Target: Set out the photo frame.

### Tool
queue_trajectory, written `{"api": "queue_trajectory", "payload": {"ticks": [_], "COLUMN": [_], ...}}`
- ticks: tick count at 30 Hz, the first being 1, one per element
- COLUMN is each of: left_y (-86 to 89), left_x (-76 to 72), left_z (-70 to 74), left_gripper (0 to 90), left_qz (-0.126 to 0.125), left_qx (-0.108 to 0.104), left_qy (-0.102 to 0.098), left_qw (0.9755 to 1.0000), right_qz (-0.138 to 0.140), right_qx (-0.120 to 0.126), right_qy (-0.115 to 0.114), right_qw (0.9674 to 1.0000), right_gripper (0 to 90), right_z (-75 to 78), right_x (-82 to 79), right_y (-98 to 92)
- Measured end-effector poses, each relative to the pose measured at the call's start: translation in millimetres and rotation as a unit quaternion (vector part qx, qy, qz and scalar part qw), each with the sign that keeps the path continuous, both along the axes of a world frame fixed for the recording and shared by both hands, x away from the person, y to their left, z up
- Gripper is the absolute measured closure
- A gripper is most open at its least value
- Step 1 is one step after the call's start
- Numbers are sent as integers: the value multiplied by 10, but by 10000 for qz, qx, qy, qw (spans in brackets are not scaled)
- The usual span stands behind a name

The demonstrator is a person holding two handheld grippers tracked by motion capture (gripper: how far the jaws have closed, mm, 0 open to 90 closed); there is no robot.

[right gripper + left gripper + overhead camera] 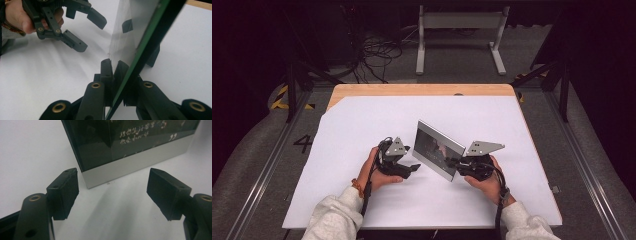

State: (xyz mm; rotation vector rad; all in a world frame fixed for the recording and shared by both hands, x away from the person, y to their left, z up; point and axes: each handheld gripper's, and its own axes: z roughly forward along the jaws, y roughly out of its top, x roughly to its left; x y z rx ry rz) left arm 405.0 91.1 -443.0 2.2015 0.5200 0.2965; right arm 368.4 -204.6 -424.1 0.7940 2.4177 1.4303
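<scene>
**Desk:** What have you got in the right gripper (120,75)?

**Me:** I've got it clamped on the framed panel (438,149), a flat glass-fronted plate with a silver border. My pads sit one on each face at its near end, and the thin green edge of the panel runs up between the jaws and away from me. Nothing else is between them.

**Desk:** Is the panel lying flat?

**Me:** No. It stands on its long edge on the white sheet (362,120), tilted, with the dark glass face turned toward my left gripper (409,169). From the right gripper it stretches forward and to the left.

**Desk:** And the left one?

**Me:** Released. Its two black pads (63,192) stand wide apart with bare white sheet between them, and they hold nothing. The panel's lower corner lies just ahead of the left-hand pad, close to it, but I can't tell whether the two touch. The silver bottom strip crosses in front of the gap between the jaws.

**Desk:** How do the two grippers sit to each other?

**Me:** They face each other across the panel's face, near but apart. My left hand (17,17) wraps the left gripper's body, and the right hand (486,182) holds the other from below.
</scene>
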Motion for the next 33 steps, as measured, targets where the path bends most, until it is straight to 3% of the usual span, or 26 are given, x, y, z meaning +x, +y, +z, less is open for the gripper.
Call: {"api": "queue_trajectory", "payload": {"ticks": [7,13,19,24,33], "left_y": [-46,-85,-105,-159,-202], "left_x": [101,183,234,252,275], "left_z": [-5,-24,-19,-33,-39], "left_gripper": [260,262,264,267,274], "left_qz": [22,5,-24,-132,-226], "left_qx": [-129,-198,-278,-267,-303], "left_qy": [39,91,133,158,200], "left_qw": [9999,9998,9995,9994,9991], "right_qz": [-19,-146,-102,-114,-150], "right_qx": [-23,-271,-460,-501,-524], "right_qy": [-48,-182,-219,-231,-221], "right_qw": [10000,9994,9986,9984,9983], "right_gripper": [814,719,743,793,802], "right_z": [-3,-15,-41,-47,-49], "right_x": [-8,-61,-161,-212,-235], "right_y": [-2,-7,-81,-100,-94]}}
